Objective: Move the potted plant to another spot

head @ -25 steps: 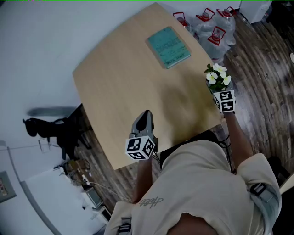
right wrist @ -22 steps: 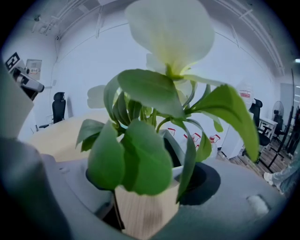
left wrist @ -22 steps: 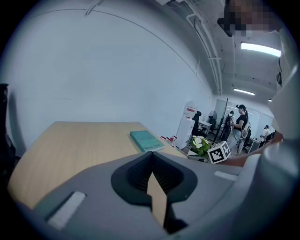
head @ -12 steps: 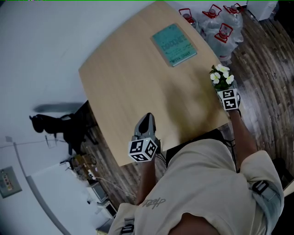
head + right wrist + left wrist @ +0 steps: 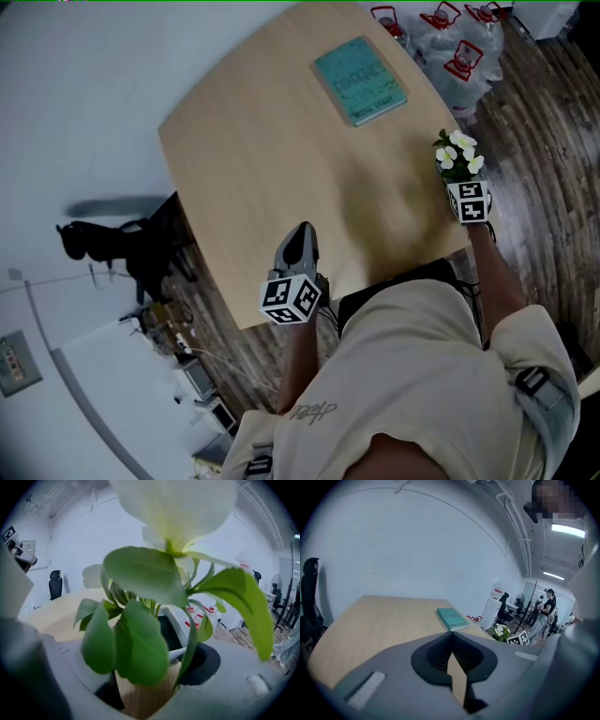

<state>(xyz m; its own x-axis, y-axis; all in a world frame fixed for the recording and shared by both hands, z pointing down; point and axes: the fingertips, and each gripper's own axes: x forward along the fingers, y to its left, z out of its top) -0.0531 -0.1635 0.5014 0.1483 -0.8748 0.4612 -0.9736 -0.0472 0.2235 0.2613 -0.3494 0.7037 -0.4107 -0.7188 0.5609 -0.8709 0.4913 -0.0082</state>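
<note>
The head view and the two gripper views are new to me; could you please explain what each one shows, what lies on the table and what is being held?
There is no robot arm here. A person holds a hand-held two-jaw gripper in each hand. The head view comes from a camera on the person's head and looks steeply down at a wooden table. Each gripper view comes from a camera that rides on that gripper and looks along its jaws. The marker cubes are parts of the grippers.

A teal book lies on the far part of the table. The left gripper hovers near the table's near edge with its jaws together and nothing between them. The right gripper is closed on the potted plant at the table's right edge, which is why leaves and a white flower fill its view. Whether the pot touches the table cannot be told.
</note>
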